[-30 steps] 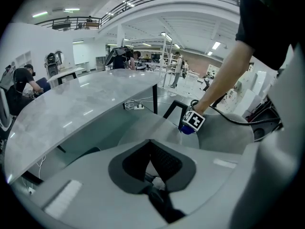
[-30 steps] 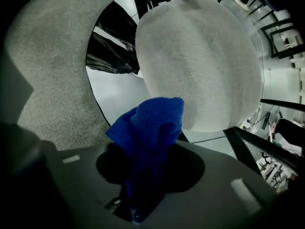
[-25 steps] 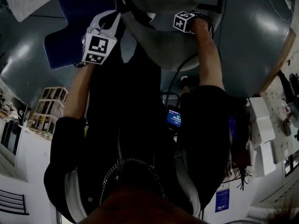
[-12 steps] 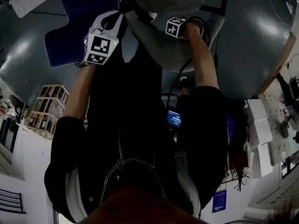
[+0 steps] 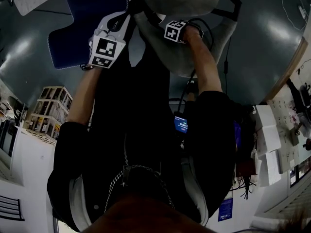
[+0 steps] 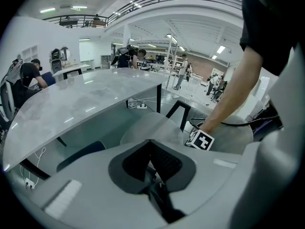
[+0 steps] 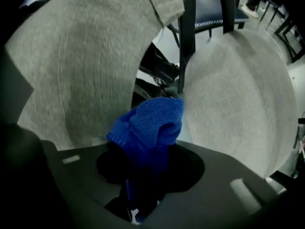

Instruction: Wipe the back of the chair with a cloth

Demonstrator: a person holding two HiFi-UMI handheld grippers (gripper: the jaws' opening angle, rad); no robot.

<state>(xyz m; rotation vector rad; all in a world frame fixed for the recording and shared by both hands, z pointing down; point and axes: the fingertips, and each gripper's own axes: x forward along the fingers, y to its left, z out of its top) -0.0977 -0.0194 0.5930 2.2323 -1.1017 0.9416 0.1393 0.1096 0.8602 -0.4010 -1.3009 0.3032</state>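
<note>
Blue cloth (image 7: 150, 123), centre frame, seen only in rt gripper view.
Jaws of right gripper (image 7: 143, 185) clamped it by chair back (image 7: 76, 70); left gripper (image 6: 159, 202) closed, empty.

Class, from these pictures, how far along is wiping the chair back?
Done: the right gripper is shut on the blue cloth. In hand: the cloth is up at the grey chair. Left: the wiping itself; nothing shows how much is already clean.
</note>
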